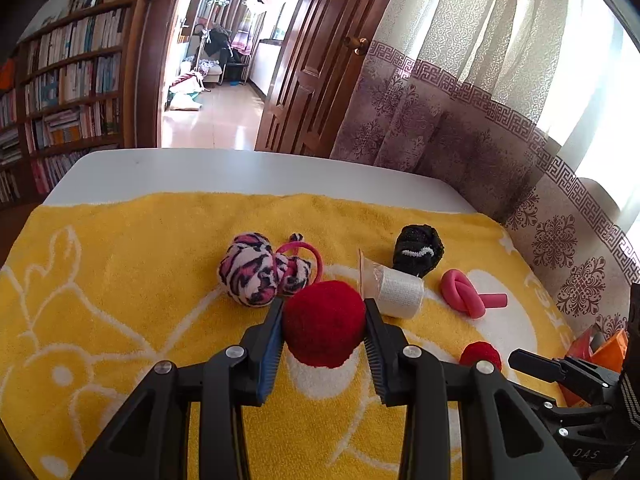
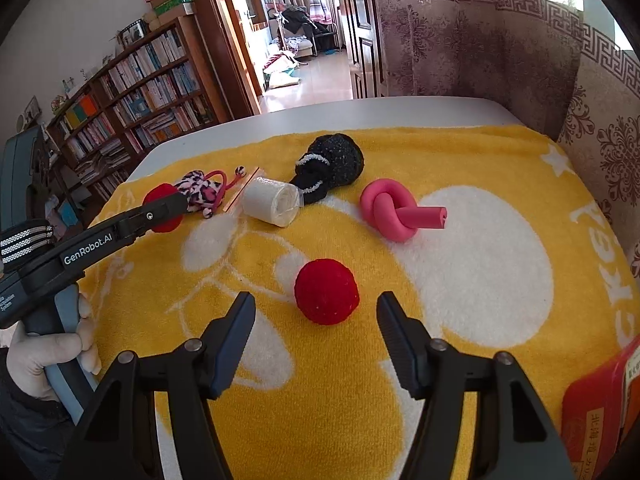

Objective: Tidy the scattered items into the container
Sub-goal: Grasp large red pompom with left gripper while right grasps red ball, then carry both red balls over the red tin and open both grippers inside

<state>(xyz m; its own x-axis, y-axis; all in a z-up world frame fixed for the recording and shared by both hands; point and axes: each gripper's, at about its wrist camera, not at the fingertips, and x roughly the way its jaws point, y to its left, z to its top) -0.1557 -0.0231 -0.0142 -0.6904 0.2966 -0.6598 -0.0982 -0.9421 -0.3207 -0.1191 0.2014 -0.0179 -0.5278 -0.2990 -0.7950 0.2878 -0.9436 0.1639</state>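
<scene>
Evidently light, soft and squashy, the red ball (image 1: 324, 322) on the yellow towel (image 1: 120, 260) is best taken across its middle; the left gripper (image 1: 325, 320), angled downward, pinches it there. The right gripper (image 2: 316, 312) stands spread, pitched down over a second ball (image 2: 327, 291), not touching.

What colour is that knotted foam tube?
Pink. The knotted foam tube shows best in the right wrist view.

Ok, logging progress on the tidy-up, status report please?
Left gripper shut on a red pompom ball. Right gripper open, second red ball just ahead of its jaws, not gripped. Red container at towel edge; path looks clear.
</scene>
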